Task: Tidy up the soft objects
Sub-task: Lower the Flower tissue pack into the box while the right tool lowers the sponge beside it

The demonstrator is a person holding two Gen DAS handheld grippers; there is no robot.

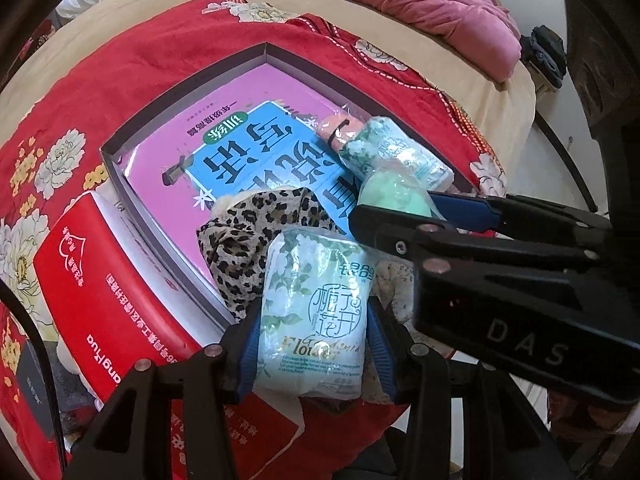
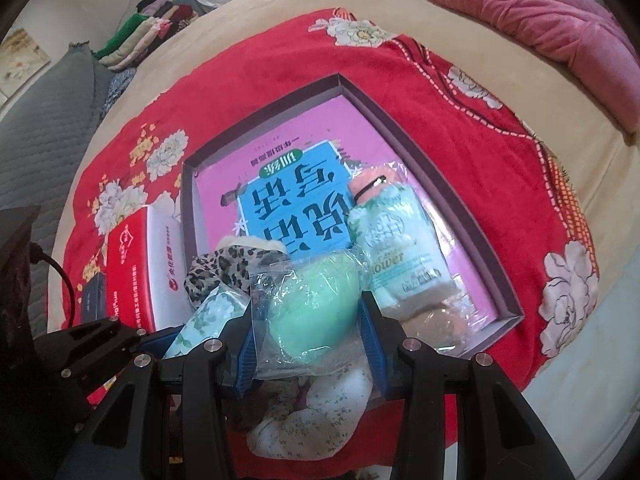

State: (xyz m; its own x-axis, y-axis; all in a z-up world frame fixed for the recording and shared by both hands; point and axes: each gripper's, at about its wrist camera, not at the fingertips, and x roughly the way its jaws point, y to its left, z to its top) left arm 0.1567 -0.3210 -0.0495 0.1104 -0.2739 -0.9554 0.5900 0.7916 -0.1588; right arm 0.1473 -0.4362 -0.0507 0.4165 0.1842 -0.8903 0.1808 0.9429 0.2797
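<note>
My left gripper (image 1: 312, 344) is shut on a pale green tissue pack (image 1: 316, 312) printed with flowers, held above the near edge of an open purple box (image 1: 264, 50). My right gripper (image 2: 308, 344) is shut on a mint green round sponge in clear wrap (image 2: 312, 312), seen from the left wrist view as sponge (image 1: 392, 192) with the right gripper (image 1: 416, 216) reaching in from the right. Inside the box lie a pink and blue book (image 2: 296, 200), a second tissue pack (image 2: 396, 248), a leopard-print cloth (image 1: 256, 240) and a peach item (image 2: 374, 178) in wrap.
The box (image 2: 472, 208) sits on a red flowered blanket (image 1: 120, 80) on a beige bed. A red and white carton (image 1: 100, 280) lies left of the box. A pink quilt (image 2: 520, 12) is heaped at the back. A cream flowered cloth (image 2: 320, 412) lies under my right gripper.
</note>
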